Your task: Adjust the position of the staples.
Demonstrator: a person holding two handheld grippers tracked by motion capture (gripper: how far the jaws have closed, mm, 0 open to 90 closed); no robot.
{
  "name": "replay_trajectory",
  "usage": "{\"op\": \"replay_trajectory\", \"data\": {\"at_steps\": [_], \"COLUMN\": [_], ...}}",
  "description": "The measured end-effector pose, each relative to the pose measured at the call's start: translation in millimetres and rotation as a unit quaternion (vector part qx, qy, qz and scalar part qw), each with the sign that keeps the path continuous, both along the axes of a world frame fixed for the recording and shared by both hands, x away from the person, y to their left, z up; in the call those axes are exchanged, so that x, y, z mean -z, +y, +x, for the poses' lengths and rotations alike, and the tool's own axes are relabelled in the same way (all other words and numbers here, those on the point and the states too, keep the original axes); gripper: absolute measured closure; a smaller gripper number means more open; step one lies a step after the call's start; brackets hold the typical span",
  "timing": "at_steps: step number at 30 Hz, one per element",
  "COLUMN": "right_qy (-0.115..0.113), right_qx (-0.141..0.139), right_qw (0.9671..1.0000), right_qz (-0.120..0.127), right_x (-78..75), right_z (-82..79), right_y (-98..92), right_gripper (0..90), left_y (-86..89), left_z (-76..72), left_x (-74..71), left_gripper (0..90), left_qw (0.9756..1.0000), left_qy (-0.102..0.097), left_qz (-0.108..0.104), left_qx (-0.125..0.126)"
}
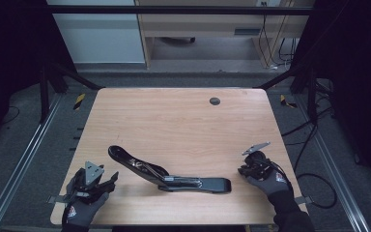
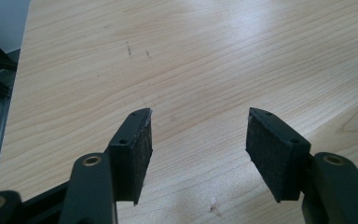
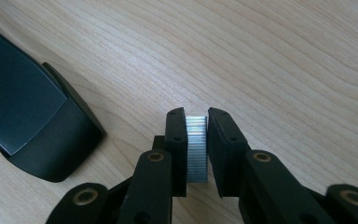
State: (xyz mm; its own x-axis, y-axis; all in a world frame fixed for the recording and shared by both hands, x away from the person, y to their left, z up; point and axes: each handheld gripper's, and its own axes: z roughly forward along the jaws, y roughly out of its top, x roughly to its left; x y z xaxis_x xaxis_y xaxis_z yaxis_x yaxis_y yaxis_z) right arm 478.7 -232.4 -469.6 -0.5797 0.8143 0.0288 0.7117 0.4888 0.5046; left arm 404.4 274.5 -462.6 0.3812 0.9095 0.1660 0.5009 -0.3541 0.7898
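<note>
We find a black stapler [image 1: 169, 175] lying opened out flat near the front edge of the desk [image 1: 183, 121], its top arm angled away toward the left rear and its base pointing right. Between the right gripper [image 3: 196, 135] jaws sits a strip of staples [image 3: 196, 148], silver and finely ribbed, pinched across its two flat sides; the jaws stand narrow and closed on it. The strip is held just above the desk, near the rounded black end of the stapler at the left of the right gripper view.

The left gripper [image 2: 198, 144] rests over bare wood at the front left corner, jaws apart with nothing between them.

In our judgement the strip is very light and rigid along its length, but brittle: the staples are only glued together, and a hard squeeze or any bending could snap it. The present hold on the flat sides suits it, and pressure should stay modest. The metal faces are smooth, so slipping is possible if the strip is tilted.

The stapler appears heavier, hard-shelled and glossy; we would steady it by the base, across its narrow width, not the hinged arm.
</note>
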Motion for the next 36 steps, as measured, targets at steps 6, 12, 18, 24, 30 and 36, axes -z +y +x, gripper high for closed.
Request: {"op": "replay_trajectory", "data": {"at_steps": [6, 12, 18, 24, 30, 36], "right_qy": [0.005, 0.004, 0.003, 0.008, 0.003, -0.002], "right_qx": [-0.009, 0.011, 0.011, 0.000, -0.006, 0.004], "right_qw": [0.9998, 0.9999, 0.9999, 0.9997, 0.9996, 0.9998], "right_qz": [-0.015, 0.000, -0.001, -0.021, -0.027, -0.018], "right_x": [3.3, -0.3, -2.0, 2.5, 3.4, 0.9], "right_z": [1.9, 0.6, -0.9, 0.2, 0.7, 0.1], "right_y": [0.8, 2.0, -1.0, 2.5, 2.9, 1.7], "right_gripper": [78.7, 78.5, 78.7, 78.7, 78.5, 73.7], "left_y": [-0.1, -0.1, -0.3, 0.0, -0.1, 0.1], "left_z": [0.0, 0.0, 0.2, 0.1, 0.0, 0.1], "left_x": [-0.1, 0.0, 0.2, 0.1, 0.1, 0.1], "left_gripper": [40.5, 40.5, 40.6, 40.6, 40.6, 40.6], "left_qw": [1.0000, 1.0000, 1.0000, 1.0000, 1.0000, 1.0000], "left_qy": [0.000, 0.000, 0.000, 0.000, 0.001, 0.001], "left_qz": [0.000, 0.000, 0.001, 0.002, 0.003, 0.004], "left_qx": [0.000, 0.000, 0.001, 0.000, 0.002, 0.002]}}
